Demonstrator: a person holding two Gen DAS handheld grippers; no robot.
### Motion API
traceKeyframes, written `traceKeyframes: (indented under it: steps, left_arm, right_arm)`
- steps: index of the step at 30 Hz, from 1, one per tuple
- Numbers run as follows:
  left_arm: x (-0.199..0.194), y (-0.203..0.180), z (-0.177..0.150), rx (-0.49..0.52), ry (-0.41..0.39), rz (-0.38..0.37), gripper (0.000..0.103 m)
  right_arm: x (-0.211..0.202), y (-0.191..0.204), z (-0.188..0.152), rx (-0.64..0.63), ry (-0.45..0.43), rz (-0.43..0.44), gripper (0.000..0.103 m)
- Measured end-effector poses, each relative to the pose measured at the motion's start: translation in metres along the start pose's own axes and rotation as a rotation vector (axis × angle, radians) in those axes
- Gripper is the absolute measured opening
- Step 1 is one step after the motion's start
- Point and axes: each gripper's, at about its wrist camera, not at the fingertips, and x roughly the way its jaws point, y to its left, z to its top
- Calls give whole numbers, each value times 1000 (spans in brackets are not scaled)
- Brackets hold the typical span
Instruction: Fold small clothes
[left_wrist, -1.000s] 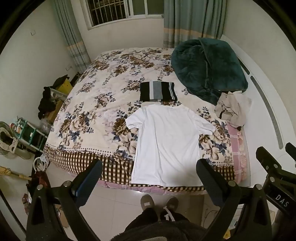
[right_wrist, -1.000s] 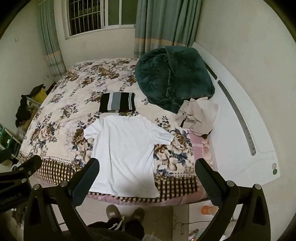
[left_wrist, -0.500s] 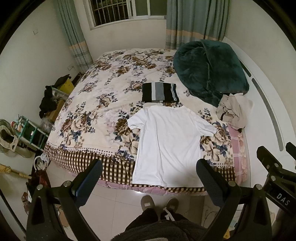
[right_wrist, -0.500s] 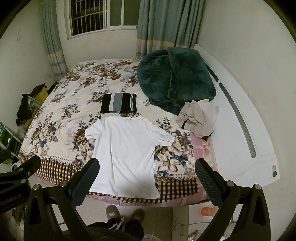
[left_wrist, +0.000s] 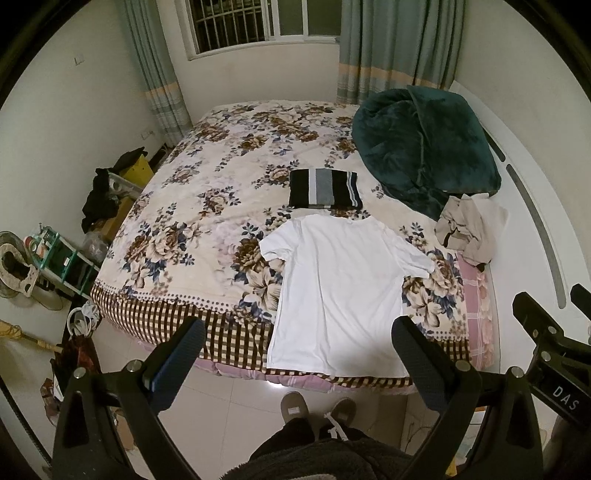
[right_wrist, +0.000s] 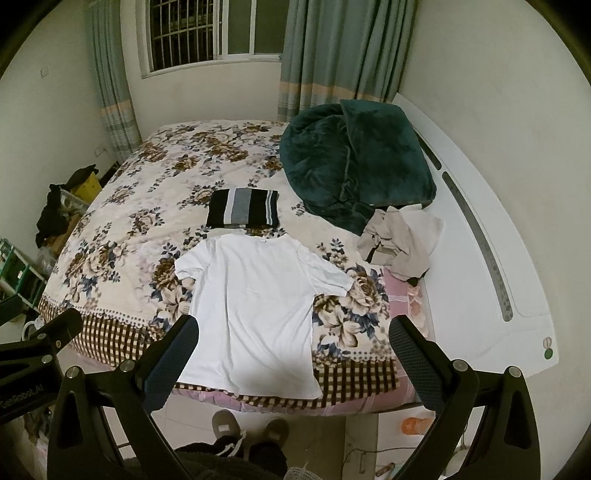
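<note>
Both grippers, left gripper (left_wrist: 297, 349) and right gripper (right_wrist: 293, 347), hang with fingers spread wide (holding nothing) above the flat white T-shirt (left_wrist: 341, 291).

left gripper (left_wrist: 297, 341): black frame, silver screws, dark blue ribbed pads
right gripper (right_wrist: 293, 339): same black frame, white "DAS" lettering
slippers (left_wrist: 317, 408): grey
trousers (left_wrist: 295, 439): black, white drawstring
top (left_wrist: 317, 461): dark fleece
</note>
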Motion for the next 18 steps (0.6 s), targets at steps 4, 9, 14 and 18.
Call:
traceKeyframes:
  steps: [4,9,14,18]
  left_arm:
    - [-4,10,5,-9,-2,2,103]
    - [-4,11,3,-10,-4,1,103]
    - [-4,10,1,-10,-7,0,103]
    - [-5,11,2,-10,-10,2,103]
  right_arm:
    - [-1,2,0,-3,-2,2,103]
    - [-3,4,0,-6,-5,5,103]
    - [-3,6,-1,-7,-7,2,103]
    - [-3,7,0,-9,-8,3,103]
